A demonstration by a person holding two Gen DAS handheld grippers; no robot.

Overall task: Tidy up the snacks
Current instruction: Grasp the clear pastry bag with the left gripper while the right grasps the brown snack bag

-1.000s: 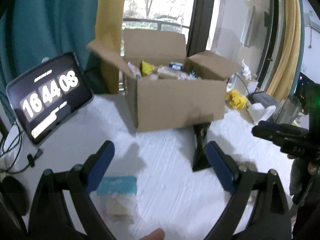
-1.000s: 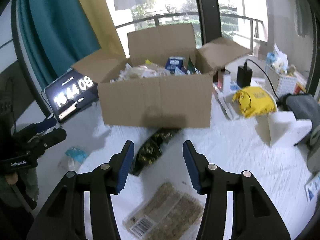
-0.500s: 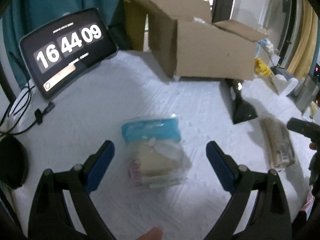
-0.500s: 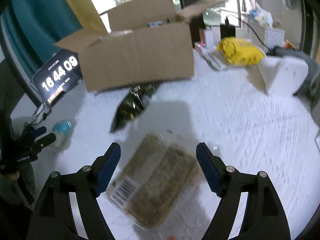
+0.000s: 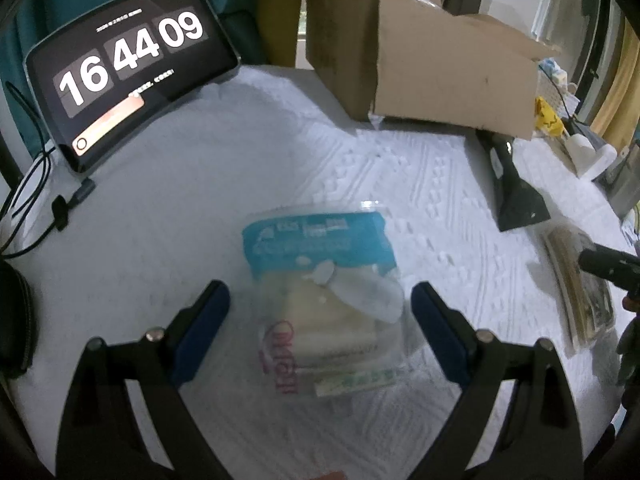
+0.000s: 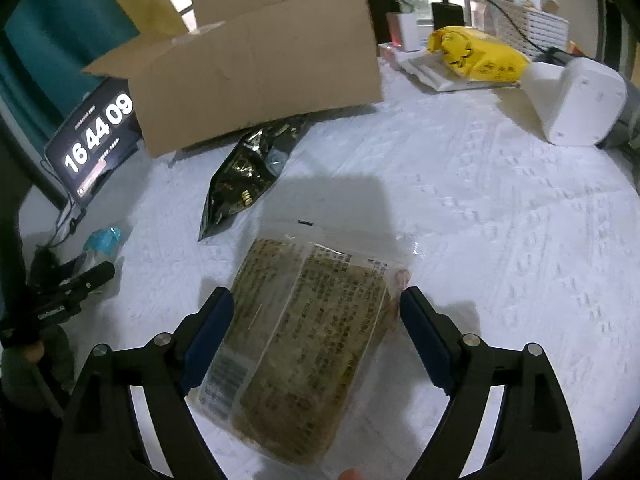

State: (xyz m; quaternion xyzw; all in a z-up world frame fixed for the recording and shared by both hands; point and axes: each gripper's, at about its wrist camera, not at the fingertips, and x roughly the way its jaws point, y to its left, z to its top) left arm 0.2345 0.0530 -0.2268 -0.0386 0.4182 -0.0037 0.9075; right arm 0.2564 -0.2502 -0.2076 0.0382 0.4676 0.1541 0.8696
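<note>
My left gripper [image 5: 320, 304] is open, its fingers on either side of a clear snack bag with a blue top [image 5: 324, 276] lying on the white cloth. My right gripper [image 6: 316, 308] is open around a clear pack of brown seaweed-like snack [image 6: 304, 336], not touching it as far as I can tell. A black snack bag [image 6: 248, 172] lies in front of the open cardboard box [image 6: 256, 68]. In the left wrist view the box [image 5: 432, 68] stands at the back, the black bag [image 5: 516, 196] to its right and the brown pack [image 5: 580, 288] at the right edge.
A tablet showing a clock [image 5: 120, 64] leans at the back left with cables [image 5: 36, 200] beside it. A yellow bag [image 6: 476, 56], a white device [image 6: 576, 96] and chargers [image 6: 408, 28] lie at the back right.
Both grippers have come down and forward from facing the box to the table. The left now straddles the blue-topped bag, the right straddles the brown pack; the right's jaws have widened.
</note>
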